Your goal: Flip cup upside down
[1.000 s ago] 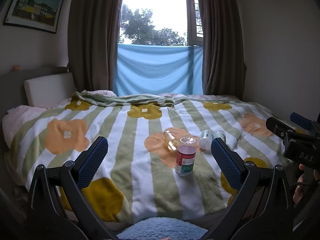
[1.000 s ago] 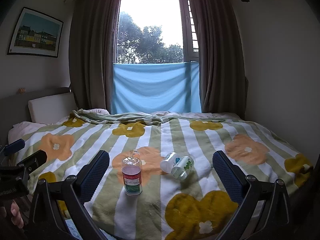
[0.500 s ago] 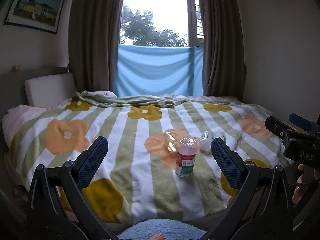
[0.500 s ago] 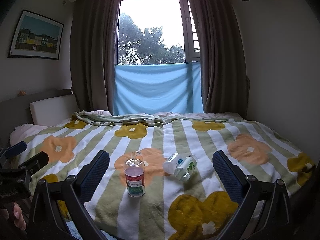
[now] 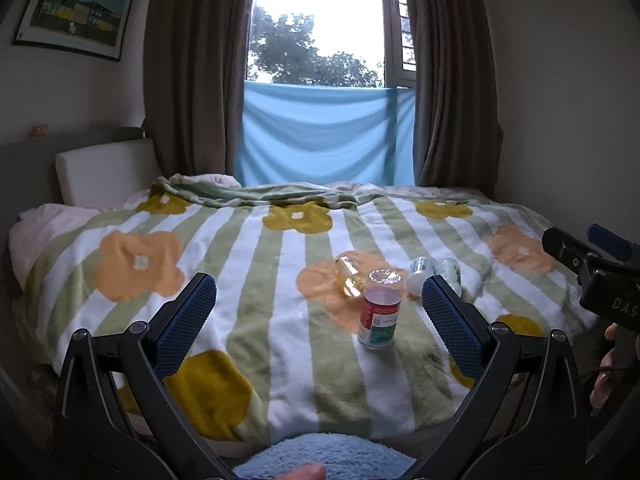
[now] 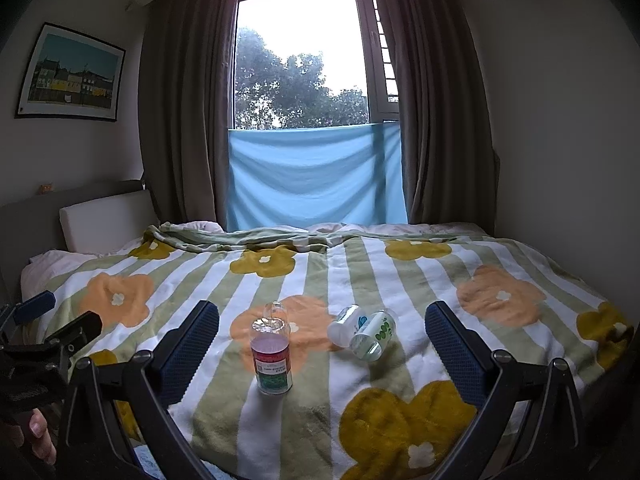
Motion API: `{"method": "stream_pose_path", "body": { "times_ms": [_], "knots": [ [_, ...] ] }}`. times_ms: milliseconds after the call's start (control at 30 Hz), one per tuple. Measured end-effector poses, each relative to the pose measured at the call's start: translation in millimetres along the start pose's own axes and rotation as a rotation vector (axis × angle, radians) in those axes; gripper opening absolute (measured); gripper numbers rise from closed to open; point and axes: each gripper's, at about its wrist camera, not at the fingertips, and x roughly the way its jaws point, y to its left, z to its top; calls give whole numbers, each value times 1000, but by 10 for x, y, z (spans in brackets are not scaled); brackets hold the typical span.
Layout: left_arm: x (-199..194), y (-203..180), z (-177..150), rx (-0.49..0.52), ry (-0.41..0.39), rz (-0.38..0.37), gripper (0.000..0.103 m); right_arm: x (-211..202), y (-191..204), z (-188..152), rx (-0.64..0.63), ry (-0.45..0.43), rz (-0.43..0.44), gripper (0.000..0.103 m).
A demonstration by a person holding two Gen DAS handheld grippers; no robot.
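Note:
A clear cup with a red and green label (image 5: 379, 314) (image 6: 272, 358) stands on the striped flower blanket; I cannot tell whether its top end is open. A clear glass (image 5: 347, 276) (image 6: 276, 310) lies on its side just behind it. Two white printed cups (image 5: 420, 272) (image 6: 372, 334) lie on their sides to the right. My left gripper (image 5: 316, 284) is open, short of the labelled cup. My right gripper (image 6: 322, 312) is open too, holding nothing, with the cups between and beyond its fingers.
The blanket (image 5: 248, 304) covers a bed that fills the room. A pillow (image 6: 104, 220) lies at the back left. Curtains and a blue cloth (image 6: 316, 176) hang at the window behind. A light blue towel (image 5: 320, 456) lies below the left gripper.
The right wrist view has shifted slightly. The cups on the bed have not moved and both grippers stay open.

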Motion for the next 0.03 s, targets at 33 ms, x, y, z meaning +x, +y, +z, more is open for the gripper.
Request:
{"method": "stream_pose_path", "body": {
  "times_ms": [33],
  "knots": [
    [-11,2,-8,-2,-2,3,103,-1,0,3,0,0,-1,103]
  ]
}}
